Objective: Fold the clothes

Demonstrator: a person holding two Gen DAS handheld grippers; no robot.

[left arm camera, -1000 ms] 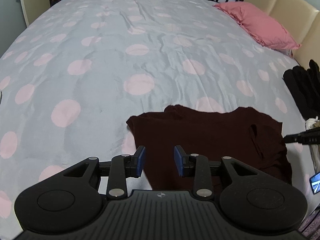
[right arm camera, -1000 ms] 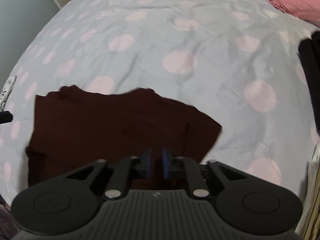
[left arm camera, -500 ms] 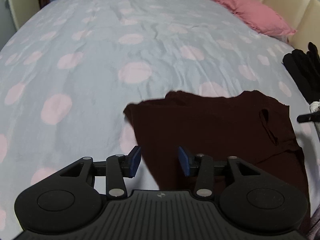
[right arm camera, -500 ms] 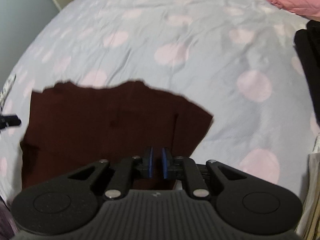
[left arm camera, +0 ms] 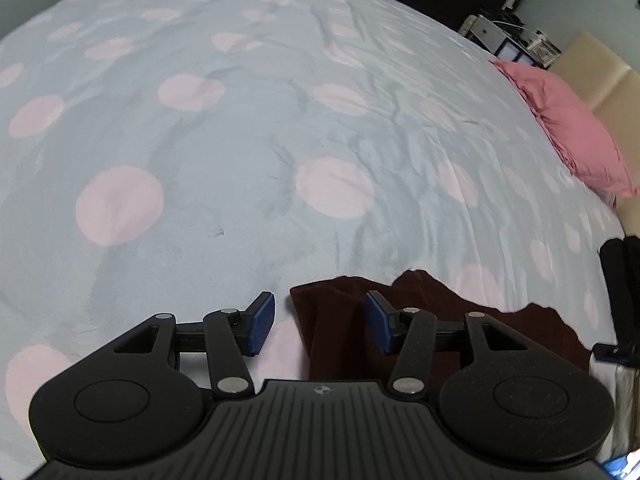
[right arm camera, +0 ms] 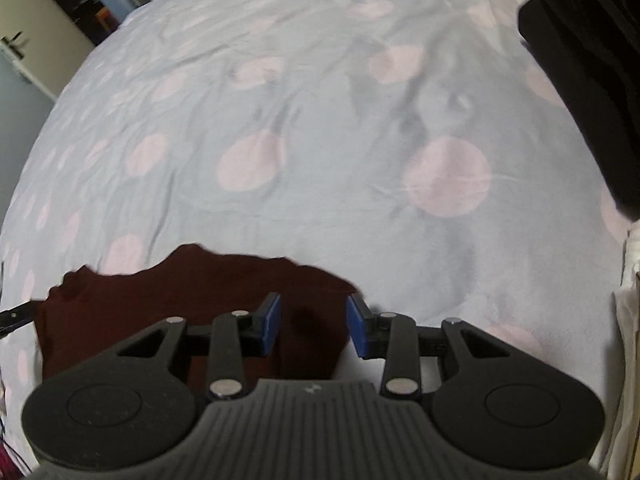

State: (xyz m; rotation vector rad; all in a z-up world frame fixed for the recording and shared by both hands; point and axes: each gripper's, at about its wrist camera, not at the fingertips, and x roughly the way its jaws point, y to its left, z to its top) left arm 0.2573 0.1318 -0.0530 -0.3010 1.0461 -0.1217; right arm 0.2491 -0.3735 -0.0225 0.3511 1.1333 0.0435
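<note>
Both tongs, left [left arm camera: 318,326] and right [right arm camera: 314,326], are opening, jaws apart, gripping nothing. A dark shirt [right arm camera: 160,312] is lying on the bed [left arm camera: 248,168], its near corners between the jaws. Next, likely closing on the corners for a fold.
</note>
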